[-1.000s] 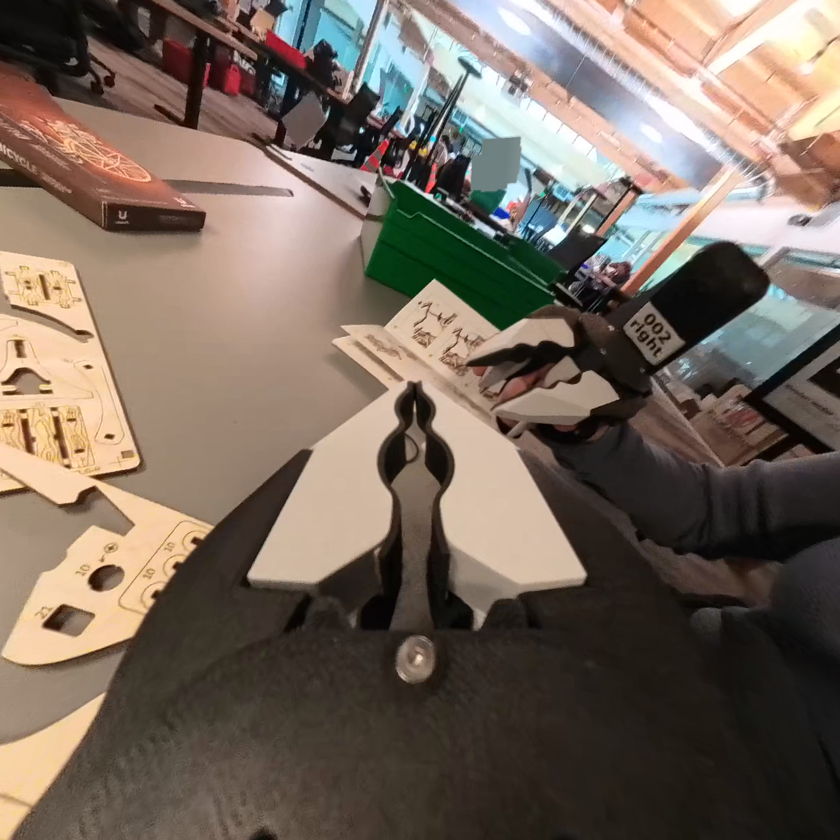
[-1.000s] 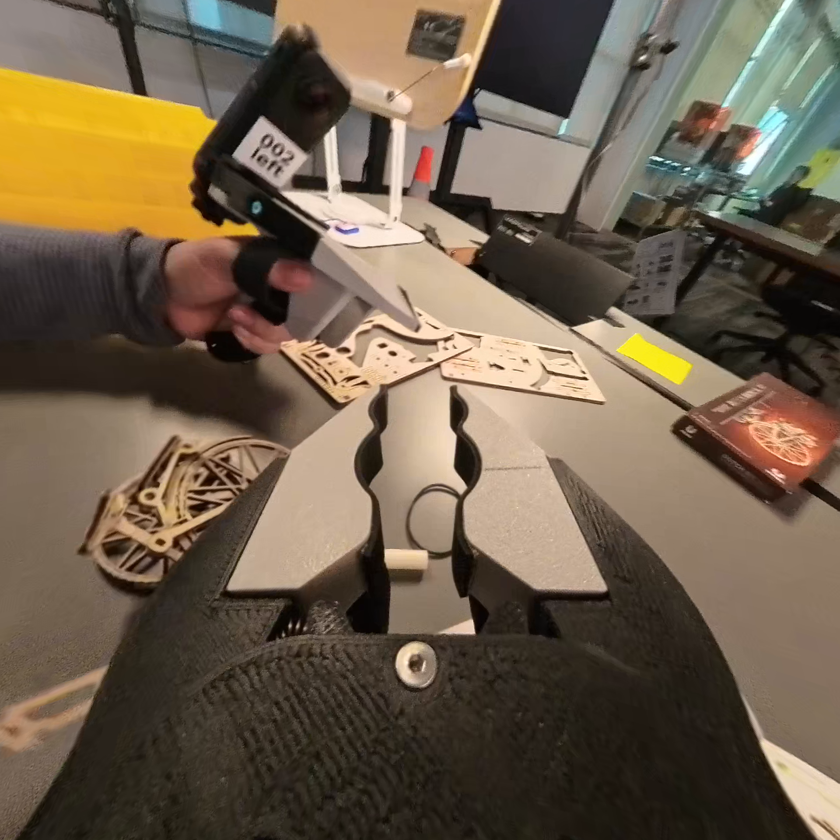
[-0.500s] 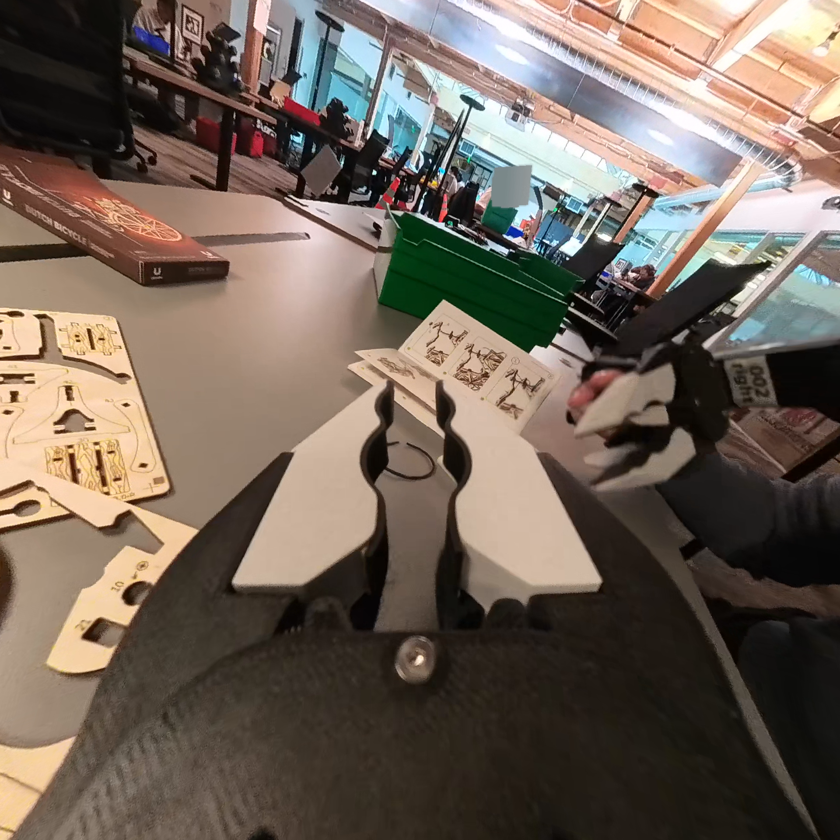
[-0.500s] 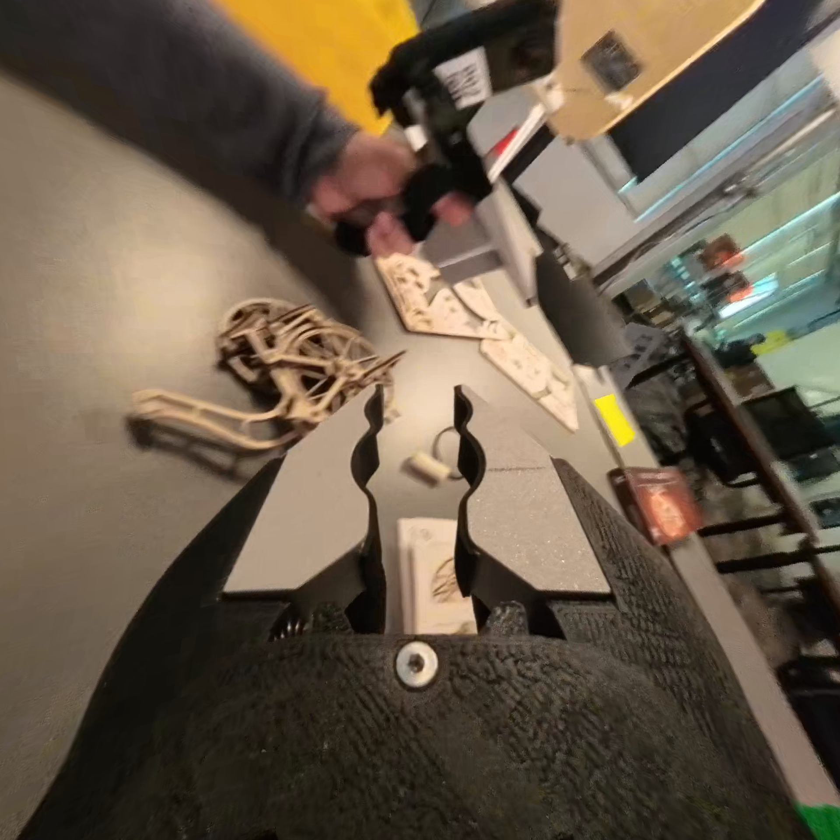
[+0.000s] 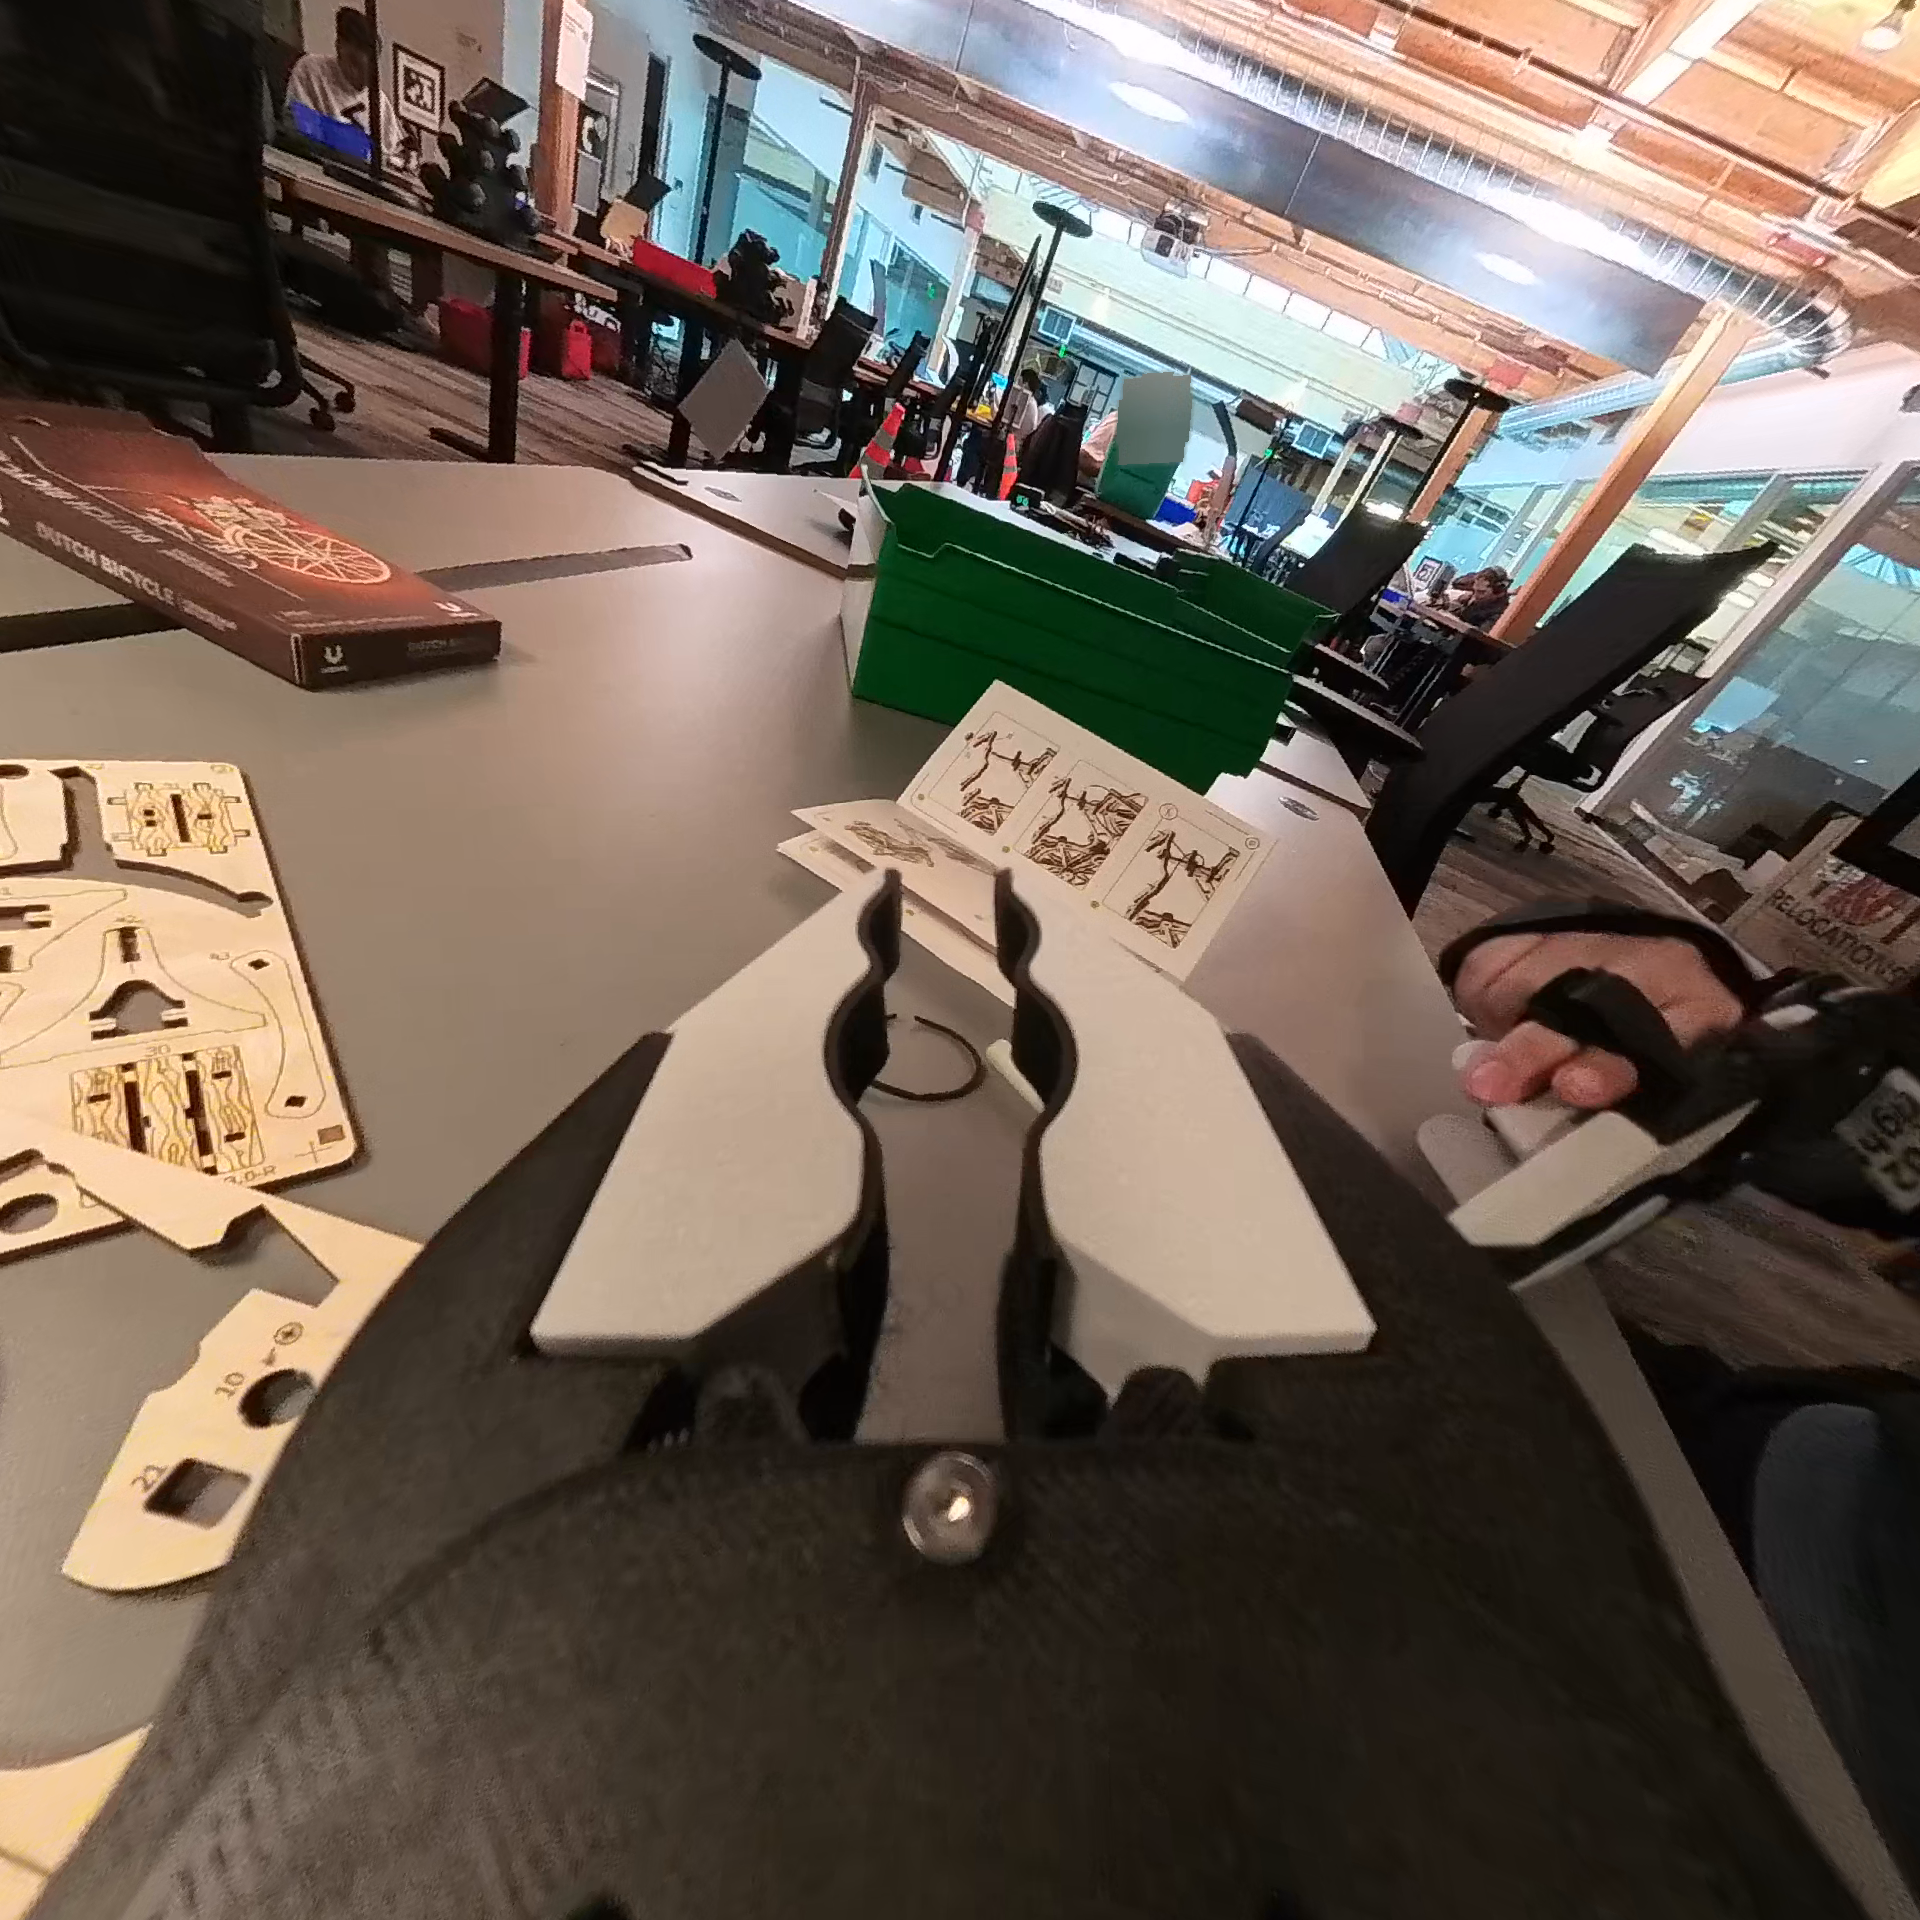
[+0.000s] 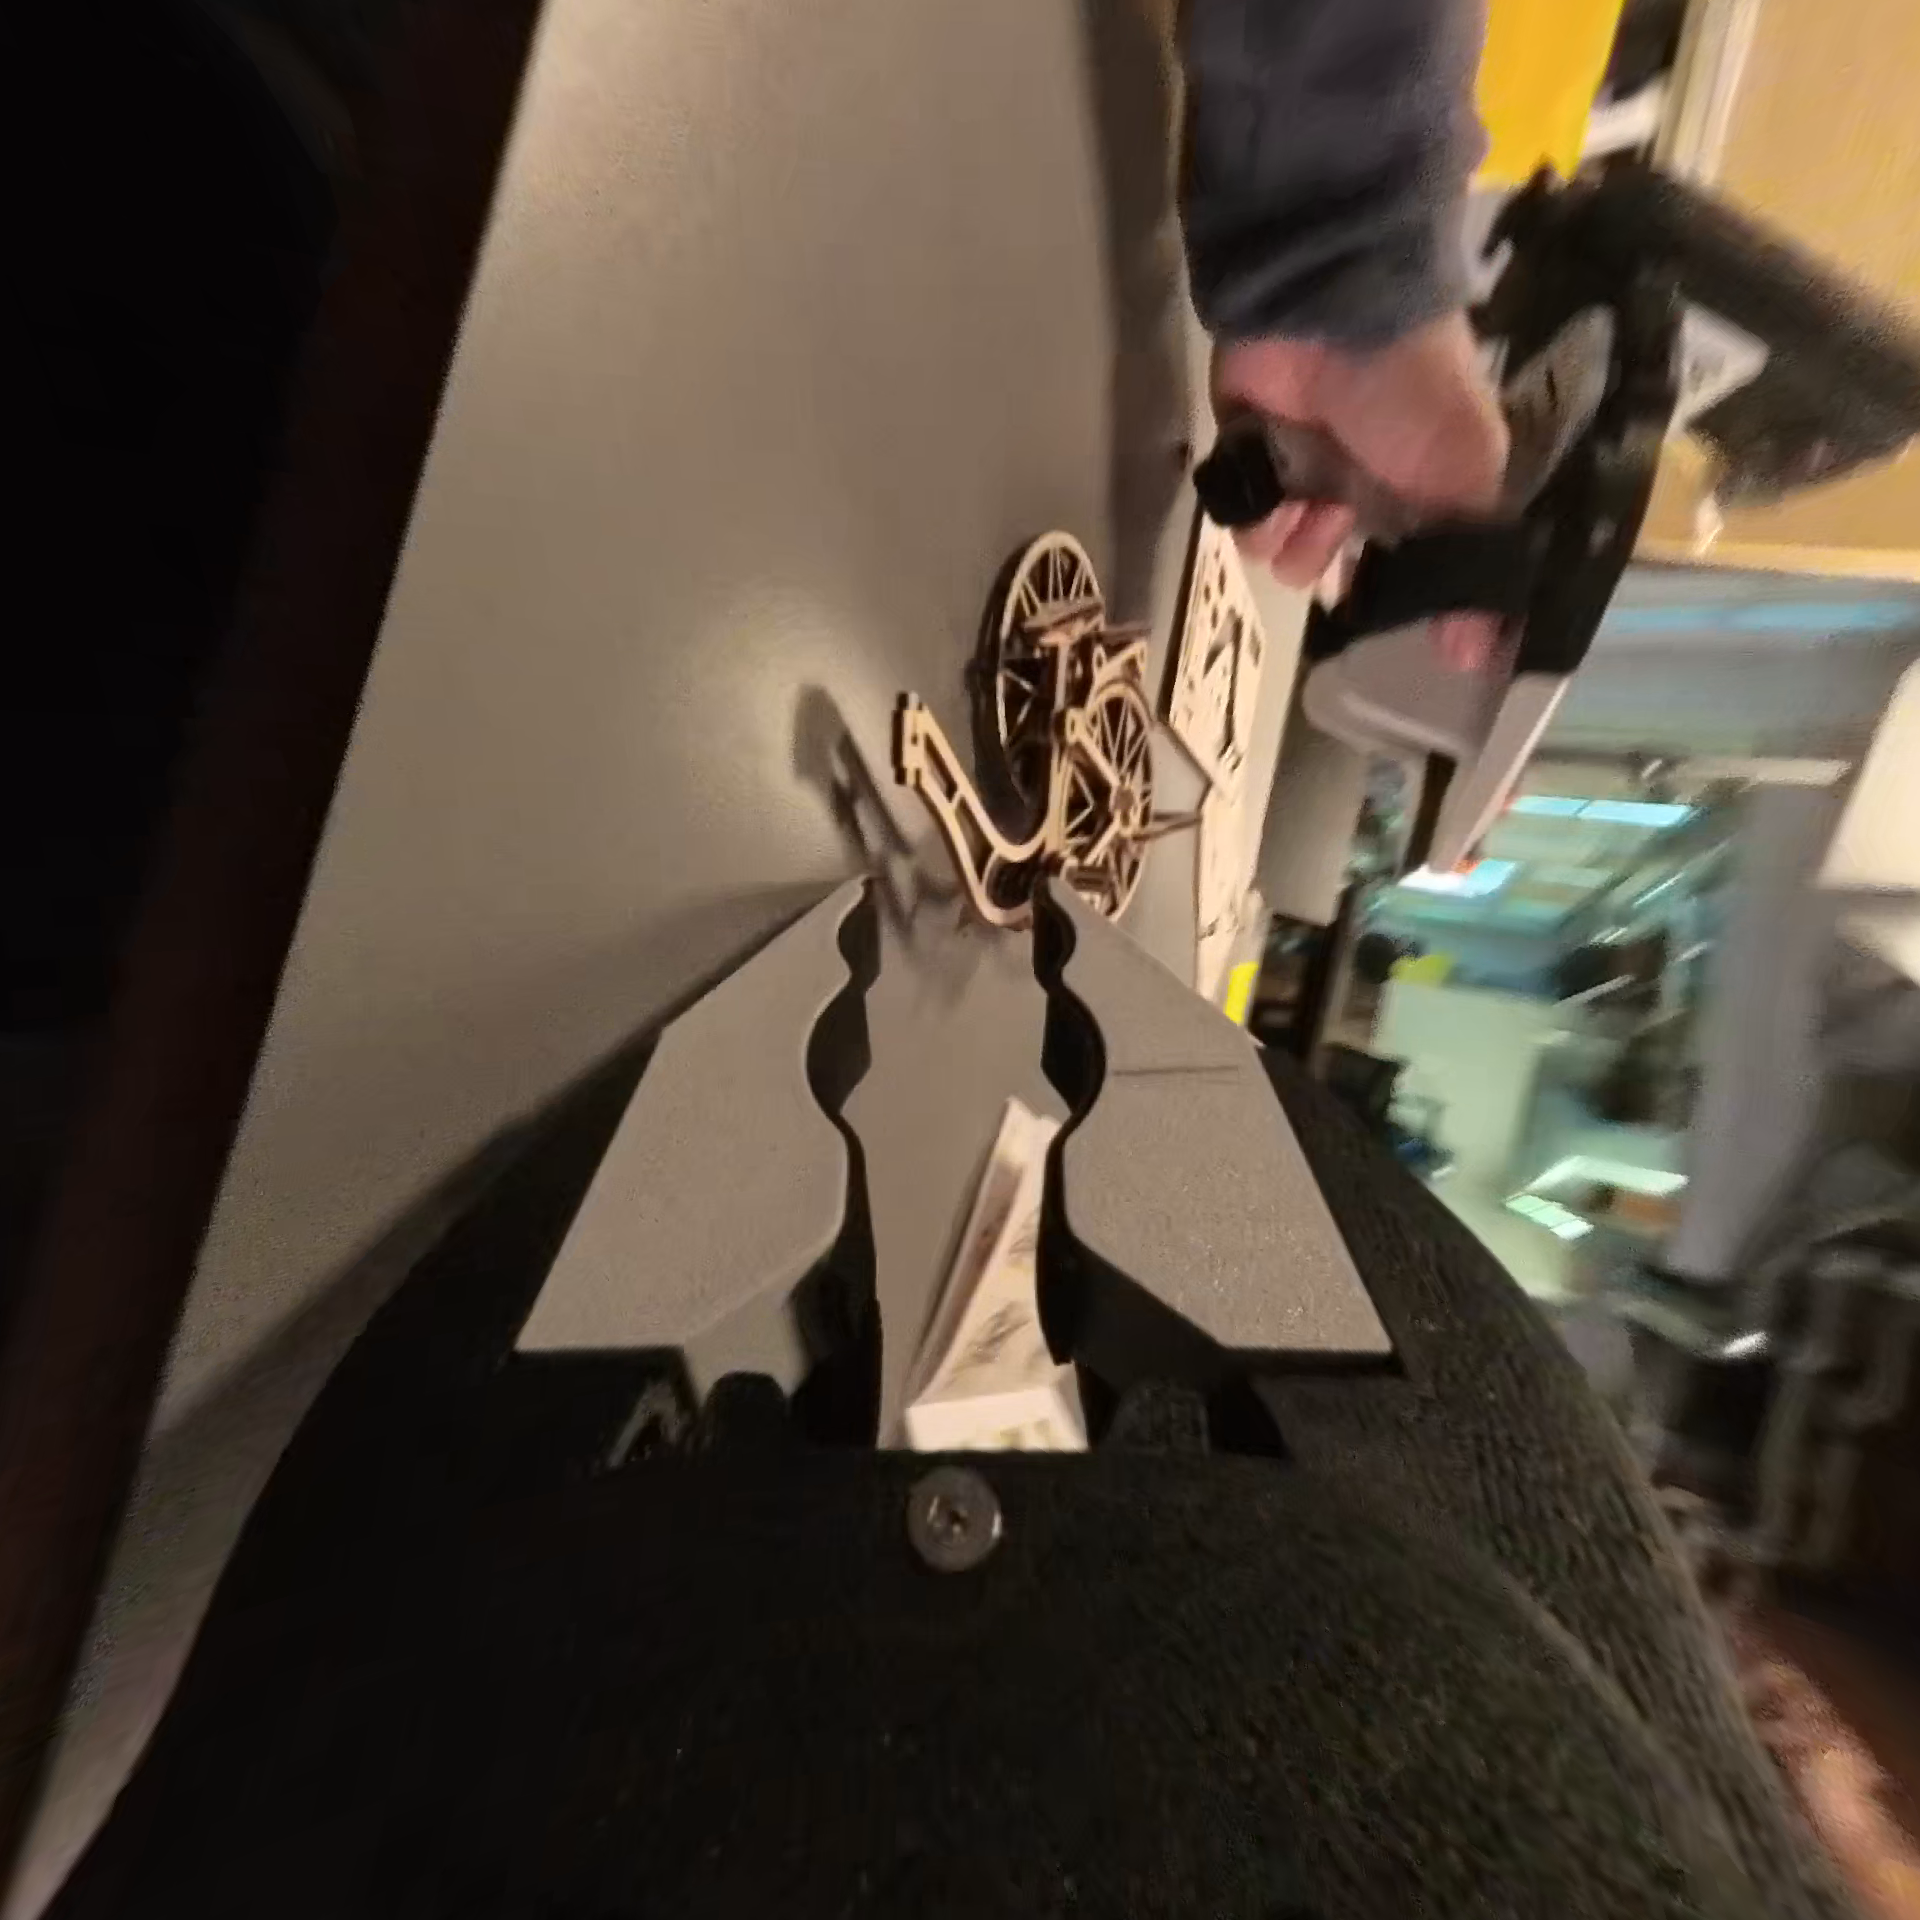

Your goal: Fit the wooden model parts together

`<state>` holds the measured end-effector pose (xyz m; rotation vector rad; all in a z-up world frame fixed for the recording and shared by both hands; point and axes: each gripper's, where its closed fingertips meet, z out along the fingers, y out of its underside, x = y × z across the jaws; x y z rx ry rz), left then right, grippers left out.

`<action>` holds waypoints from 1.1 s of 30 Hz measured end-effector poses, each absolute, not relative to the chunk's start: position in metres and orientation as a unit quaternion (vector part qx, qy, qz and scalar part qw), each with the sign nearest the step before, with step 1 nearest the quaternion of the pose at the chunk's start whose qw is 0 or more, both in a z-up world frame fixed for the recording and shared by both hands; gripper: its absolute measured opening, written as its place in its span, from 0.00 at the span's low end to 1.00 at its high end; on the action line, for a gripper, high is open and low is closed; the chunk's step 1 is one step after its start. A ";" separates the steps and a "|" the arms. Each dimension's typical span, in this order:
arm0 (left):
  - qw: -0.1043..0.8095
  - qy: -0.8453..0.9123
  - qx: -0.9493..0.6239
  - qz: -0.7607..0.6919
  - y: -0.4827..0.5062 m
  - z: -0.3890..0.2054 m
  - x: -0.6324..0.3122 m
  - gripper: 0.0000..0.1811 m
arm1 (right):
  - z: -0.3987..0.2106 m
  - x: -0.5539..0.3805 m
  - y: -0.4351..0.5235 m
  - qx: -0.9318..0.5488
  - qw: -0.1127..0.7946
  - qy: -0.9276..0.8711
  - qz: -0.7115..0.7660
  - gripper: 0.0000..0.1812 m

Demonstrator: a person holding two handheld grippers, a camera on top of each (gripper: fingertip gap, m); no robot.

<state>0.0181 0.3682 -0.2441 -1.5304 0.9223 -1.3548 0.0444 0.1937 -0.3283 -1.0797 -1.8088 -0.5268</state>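
The wooden model [image 6: 1070, 758], a partly built bicycle with spoked wheels, is lying on the grey table [image 5: 582, 831], just beyond the tips of the right gripper [image 6: 951, 899] in the right wrist view. That view is now rolling hard onto its side and blurring, where a second ago it was level, so the right gripper is swinging round toward the model rather than toward the loose bits. Its jaws are standing apart with nothing between them.

The left gripper [image 5: 940, 894] has also changed: its jaws were nearly together a second ago and are now parted and empty, hovering low over a thin black ring [image 5: 930, 1070] and a small pale peg [image 5: 1006, 1062] that lie side by side on the table. The instruction booklet [image 5: 1081, 842] is lying open just past them, and the punched part sheets [image 5: 156, 966] are sitting to the left, with the kit's box [image 5: 239, 561] farther off.

Nothing is being held yet, so no fitting is under way. Judging by the poses, the left gripper is lining up to pick the peg or ring while the right one is heading for the model to steady it.
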 end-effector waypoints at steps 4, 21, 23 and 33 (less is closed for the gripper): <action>0.439 0.377 -0.613 -0.537 0.366 -0.244 0.018 0.09 | -0.332 0.033 0.202 -0.335 0.479 -0.765 -0.269 0.08; 0.427 0.305 -0.510 -0.681 0.361 -0.193 -0.013 0.26 | -0.223 0.026 0.278 -0.547 0.664 -0.498 0.106 0.00; 0.404 0.300 -0.506 -0.701 0.362 -0.194 -0.018 0.34 | -0.208 0.028 0.292 -0.568 0.657 -0.445 0.218 0.00; 0.400 0.392 -0.515 -0.649 0.346 -0.202 -0.016 0.28 | -0.175 0.022 0.330 -0.557 0.567 -0.360 0.489 0.00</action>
